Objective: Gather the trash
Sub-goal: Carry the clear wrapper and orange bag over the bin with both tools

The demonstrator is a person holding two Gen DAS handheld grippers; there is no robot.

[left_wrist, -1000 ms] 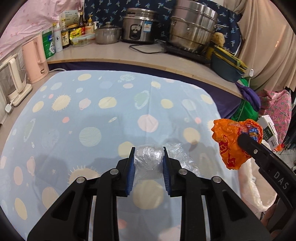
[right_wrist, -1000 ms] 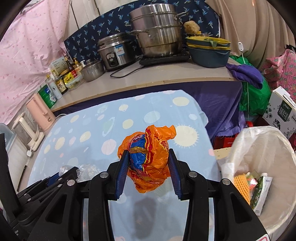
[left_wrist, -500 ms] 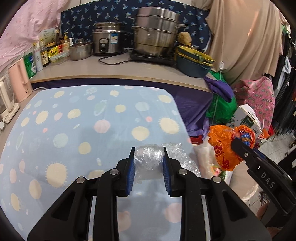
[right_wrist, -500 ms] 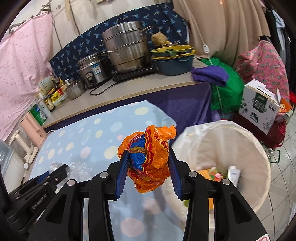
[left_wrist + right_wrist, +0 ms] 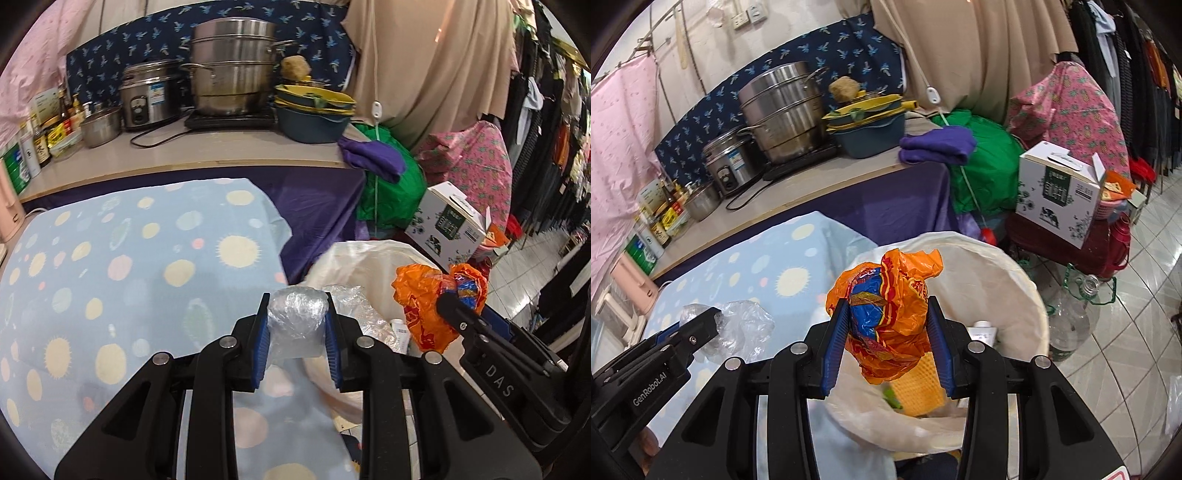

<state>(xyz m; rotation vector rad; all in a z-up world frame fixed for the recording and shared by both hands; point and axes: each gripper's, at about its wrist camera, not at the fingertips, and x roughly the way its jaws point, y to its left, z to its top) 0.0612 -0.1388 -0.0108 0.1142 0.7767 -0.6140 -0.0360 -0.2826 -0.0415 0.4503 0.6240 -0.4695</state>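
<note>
My left gripper is shut on a crumpled clear plastic bag, held over the right edge of the table beside the bin. That clear bag and the left gripper also show at the left of the right wrist view. My right gripper is shut on a crumpled orange wrapper with blue print, hanging above the open mouth of the trash bin. The same orange wrapper shows at the right of the left wrist view, over the bin. The bin has a cream liner and holds some trash.
A blue spotted cloth covers the table. Behind it a counter carries steel pots, a rice cooker and bottles. A white carton, a green bag and a clear water jug crowd the tiled floor around the bin.
Both grippers have swung right, from over the table to the bin, each keeping its load. The bin has come into the left wrist view and now lies under the orange wrapper.
</note>
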